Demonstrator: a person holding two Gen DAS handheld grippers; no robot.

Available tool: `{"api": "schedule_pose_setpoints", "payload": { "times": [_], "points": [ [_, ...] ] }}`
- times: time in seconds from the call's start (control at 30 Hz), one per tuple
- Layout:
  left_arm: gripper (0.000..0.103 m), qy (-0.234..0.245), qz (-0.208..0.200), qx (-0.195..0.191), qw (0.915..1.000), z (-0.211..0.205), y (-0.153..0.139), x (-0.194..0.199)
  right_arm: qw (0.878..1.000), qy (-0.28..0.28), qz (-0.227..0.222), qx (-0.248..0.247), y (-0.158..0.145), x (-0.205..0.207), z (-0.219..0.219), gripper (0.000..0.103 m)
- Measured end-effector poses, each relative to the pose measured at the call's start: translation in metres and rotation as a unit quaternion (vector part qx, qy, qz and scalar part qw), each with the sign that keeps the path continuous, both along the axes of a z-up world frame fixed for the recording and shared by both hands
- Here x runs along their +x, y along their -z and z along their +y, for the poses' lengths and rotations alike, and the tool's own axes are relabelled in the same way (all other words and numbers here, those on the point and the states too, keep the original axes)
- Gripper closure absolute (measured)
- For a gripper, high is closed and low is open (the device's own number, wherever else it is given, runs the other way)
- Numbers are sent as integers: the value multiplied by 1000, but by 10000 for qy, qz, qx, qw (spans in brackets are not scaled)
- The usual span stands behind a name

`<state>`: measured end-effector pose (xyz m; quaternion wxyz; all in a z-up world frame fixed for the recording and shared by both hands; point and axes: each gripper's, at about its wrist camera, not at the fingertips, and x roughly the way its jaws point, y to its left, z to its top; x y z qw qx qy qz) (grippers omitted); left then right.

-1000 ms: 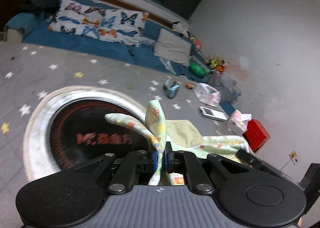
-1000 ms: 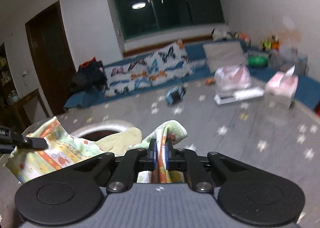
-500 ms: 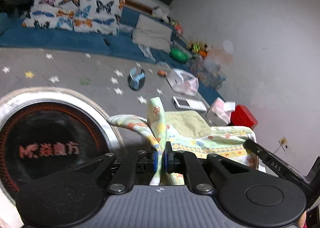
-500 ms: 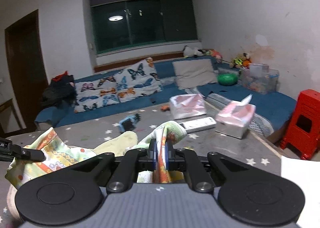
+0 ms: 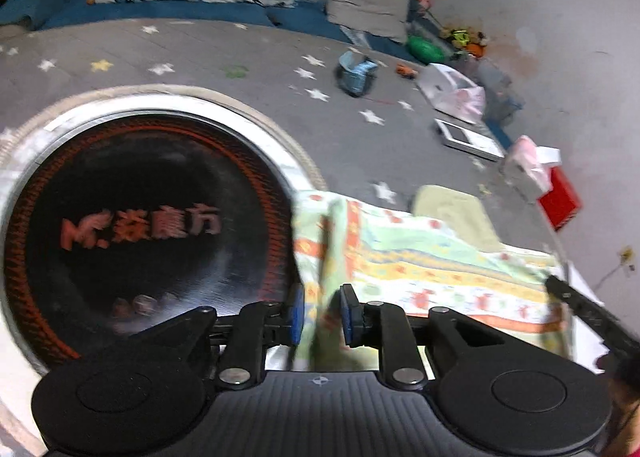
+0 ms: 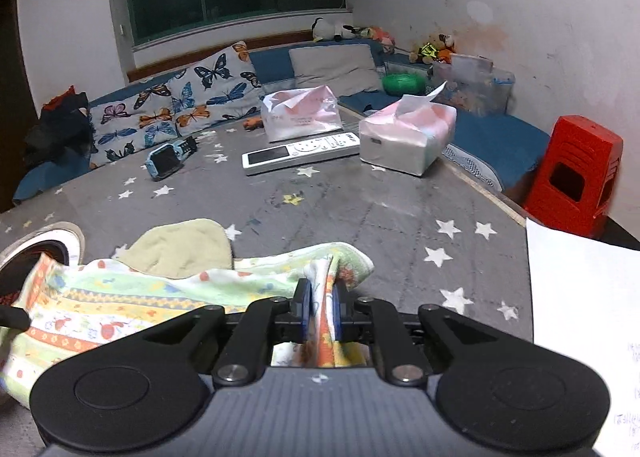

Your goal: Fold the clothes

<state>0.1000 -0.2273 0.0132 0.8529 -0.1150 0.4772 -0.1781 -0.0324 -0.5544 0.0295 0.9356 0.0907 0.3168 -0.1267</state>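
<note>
So the grey star table (image 6: 360,217) has the patterned cloth (image 6: 160,297) lying flat, long side running between both grippers. Left gripper (image 5: 322,315) looks spread, cloth edge loose between its pads. Right gripper (image 6: 320,311) pinches the opposite corner, so it's the one holding.

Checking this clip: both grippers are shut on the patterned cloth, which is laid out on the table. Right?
Not quite. The left gripper has its jaws apart, with the patterned cloth loose between them, as the left wrist view shows. The right gripper is shut on the cloth, which lies on the table.
</note>
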Motion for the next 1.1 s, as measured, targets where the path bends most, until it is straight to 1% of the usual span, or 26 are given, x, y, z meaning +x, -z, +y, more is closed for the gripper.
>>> {"api": "schedule_pose_setpoints", "payload": {
  "times": [0.03, 0.1, 0.23, 0.3, 0.37, 0.5, 0.63, 0.83, 0.93, 1.0, 1.03, 1.1],
  "points": [
    [77, -59, -16, 45, 10000, 2, 0, 1, 10000, 22, -13, -27, 0, -1, 0, 86],
    [76, -119, -56, 39, 9999, 6, -4, 4, 9999, 7, -69, -101, -3, 0, 2, 86],
    [77, 61, -255, -80, 9996, -7, -12, 6, 9995, -266, -171, -18, -8, 3, 9, 84],
    [77, 204, -260, -172, 9993, -18, -12, 8, 9989, -425, -155, 101, -7, 10, 12, 81],
    [77, 346, -262, -260, 9987, -28, -12, 10, 9984, -520, -125, 167, -5, 15, 15, 75],
    [77, 524, -251, -290, 9979, -48, -8, 17, 9981, -577, 0, 234, 6, 28, 18, 74],
    [76, 595, -182, -376, 9974, -62, -3, 26, 9979, -598, 78, 218, 13, 35, 19, 74],
    [76, 664, -156, -302, 9972, -77, 4, 40, 9983, -561, 151, 96, 18, 44, 18, 72],
    [76, 676, -123, -225, 9974, -80, 9, 44, 9984, -545, 133, 95, 15, 44, 18, 71],
    [76, 665, -137, -246, 9974, -79, 10, 43, 9980, -619, 80, 100, 12, 40, 21, 71],
    [75, 686, -159, -240, 9972, -78, 8, 40, 9976, -683, 46, 107, 10, 37, 23, 69],
    [75, 733, -204, -227, 9968, -76, 5, 34, 9960, -883, -19, 98, 4, 28, 32, 62]
  ]
}}
